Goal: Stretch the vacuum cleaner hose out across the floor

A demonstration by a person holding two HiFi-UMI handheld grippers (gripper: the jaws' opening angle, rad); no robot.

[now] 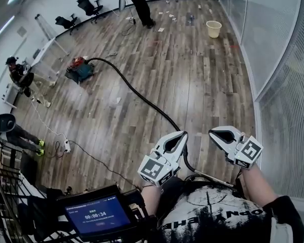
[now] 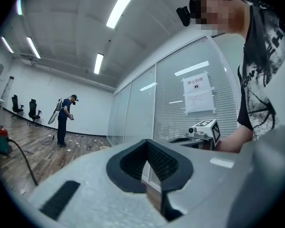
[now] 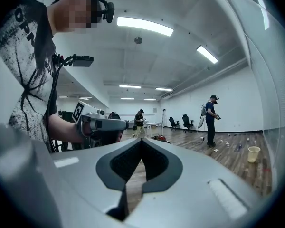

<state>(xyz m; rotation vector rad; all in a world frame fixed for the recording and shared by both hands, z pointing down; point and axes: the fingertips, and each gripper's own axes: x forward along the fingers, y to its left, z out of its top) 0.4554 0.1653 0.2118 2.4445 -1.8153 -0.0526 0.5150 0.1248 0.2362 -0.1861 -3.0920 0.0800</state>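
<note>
The left claw (image 1: 178, 139) is held fully closed, pad against pad, and nothing is gripped in it. The right claw (image 1: 219, 135), just to its right and apart from it, is closed tight in the same way and is likewise empty (each gripper view shows only open room past the meeting tips). Both are carried level above the wooden floor (image 1: 202, 80).

The black hose (image 1: 137, 92) is seen lying on the floor beneath the left claw's tips and is touched by neither claw. Behind the tips it curls back between the two claws toward the person's feet, where its end is hidden. Ahead of the left claw it is laid in a long, gentle curve away and to the left. There it is joined to the vacuum cleaner (image 1: 80, 70), which stands well apart from both claws.

Far ahead of the right claw a pale bucket (image 1: 213, 28) is set on the floor near the glass wall (image 1: 273, 44), which runs along that claw's right. Farther ahead still a standing person (image 1: 141, 4) is seen, with office chairs (image 1: 89, 6) to the left. Below the left claw, close to the wearer, a lit screen (image 1: 93, 215) is mounted.
</note>
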